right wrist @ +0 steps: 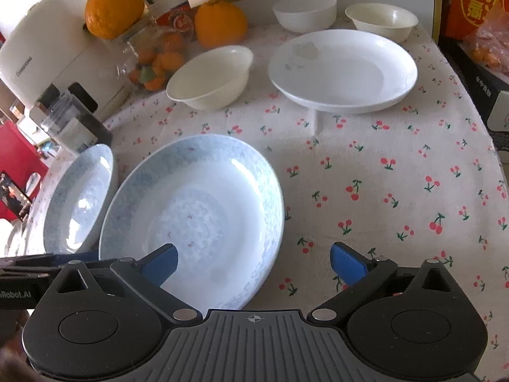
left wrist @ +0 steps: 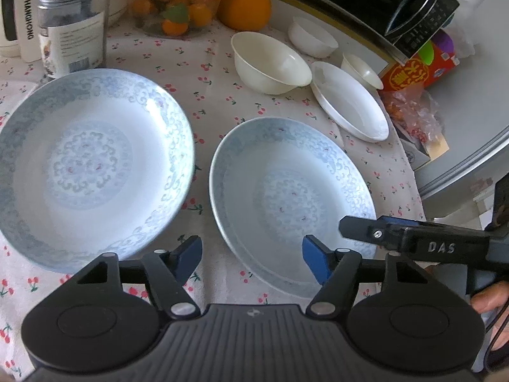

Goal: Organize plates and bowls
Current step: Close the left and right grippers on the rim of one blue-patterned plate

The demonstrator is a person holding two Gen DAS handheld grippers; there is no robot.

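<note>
Left wrist view: the left gripper (left wrist: 253, 259) hangs low over a desk (left wrist: 206, 73) spread w/ a cherry-print cloth, its blue-padded fingers (left wrist: 313, 262) parted and grasping nothing. One pad sits over the near rim of the right-hand blue-patterned plate (left wrist: 292, 203); the other is above bare cloth in the gap between the two plates. A second blue-patterned plate (left wrist: 92, 165) lies just to the left, apart from the first. Behind them: a cream bowl (left wrist: 270, 63), a white plate (left wrist: 350, 102) just beside it, a smaller white bowl (left wrist: 311, 36) and a small cream bowl (left wrist: 361, 70) at the desk's back edge. A big orange (left wrist: 243, 6), a glass jar of small fruit (left wrist: 178, 3) and a labelled clear jar (left wrist: 71, 28) stand at the rear. The right gripper (left wrist: 413, 238) reaches in from the right edge above the plate's rim; a hand shows under it.

Right wrist view: the right gripper (right wrist: 253, 262) has its fingers (right wrist: 346, 262) spread wide, released, nothing between the pads. The left pad hovers over the same blue-patterned plate (right wrist: 197, 210), the right pad over cloth beside it. The other patterned plate (right wrist: 79, 197) is at far left, near it; whether they touch is unclear. Farther back, the white plate (right wrist: 343, 70), cream bowl (right wrist: 210, 78) and two small bowls (right wrist: 305, 11) sit separately, unstacked.
</note>
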